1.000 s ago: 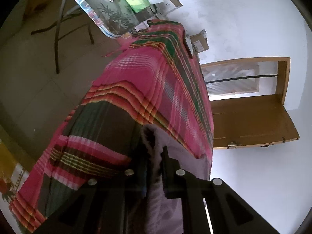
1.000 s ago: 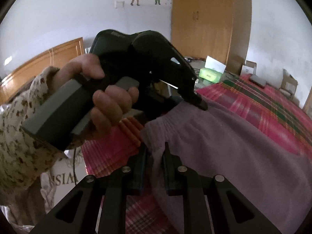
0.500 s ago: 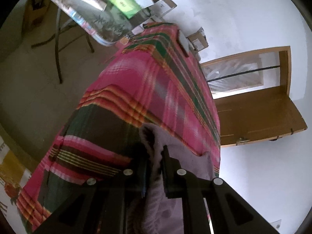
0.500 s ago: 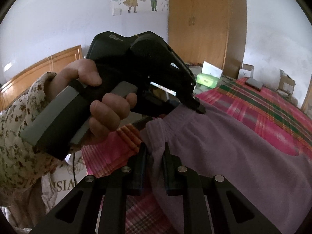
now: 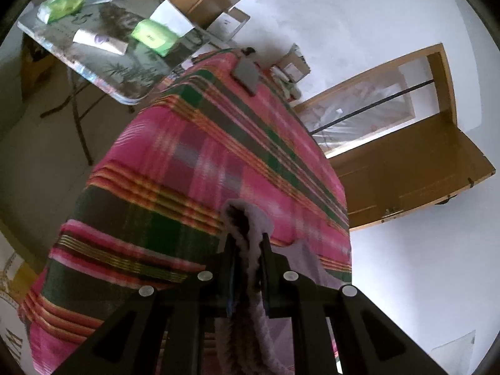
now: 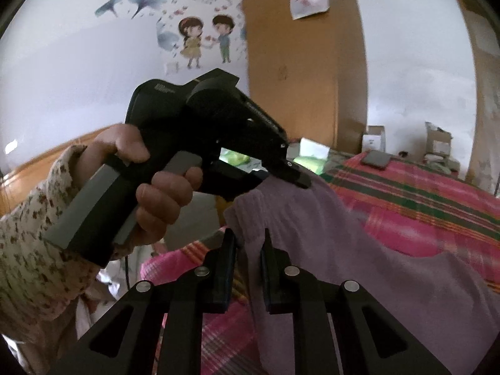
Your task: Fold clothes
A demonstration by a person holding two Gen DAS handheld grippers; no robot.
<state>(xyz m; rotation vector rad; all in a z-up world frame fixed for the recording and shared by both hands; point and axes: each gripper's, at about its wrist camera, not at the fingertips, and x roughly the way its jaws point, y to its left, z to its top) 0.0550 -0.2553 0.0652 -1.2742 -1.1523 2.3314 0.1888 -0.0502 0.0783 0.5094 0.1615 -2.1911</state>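
Pinching the ribbed, gathered waistband of a soft lilac knit garment (image 6: 359, 250), the right gripper (image 6: 248, 250) has its two black flat jaws nearly together with the fuzzy cloth squeezed between the pads. The left gripper (image 5: 247, 250) does the same at another spot on that waistband; in its own view a fold of the fleecy fabric (image 5: 250, 228) bulges up above the fingertips and hangs down between the jaws. From the right wrist the left gripper (image 6: 297, 176) appears from the side as a bulky black plastic tool with a grey handle, wrapped by the person's left hand (image 6: 150, 184), whose sleeve (image 6: 34, 250) is cream with small brown flowers. Its tip bites the raised waistband edge.

The garment's body drapes down from both grips onto the near end of a bed spread with a woven pink, green and orange plaid blanket (image 5: 193, 162). How the lower part of the garment lies is cut off by the frame.

A flat dark grey rectangular object (image 5: 247, 73) rests at the blanket's far edge; what it is cannot be made out. Only the left view shows the folding table with a leaf-patterned top (image 5: 103, 62) beyond the bed's far corner, carrying green packets (image 5: 153, 36). Only the right view shows the wooden wardrobe (image 6: 306, 62) and a cartoon wall sticker (image 6: 206, 42).
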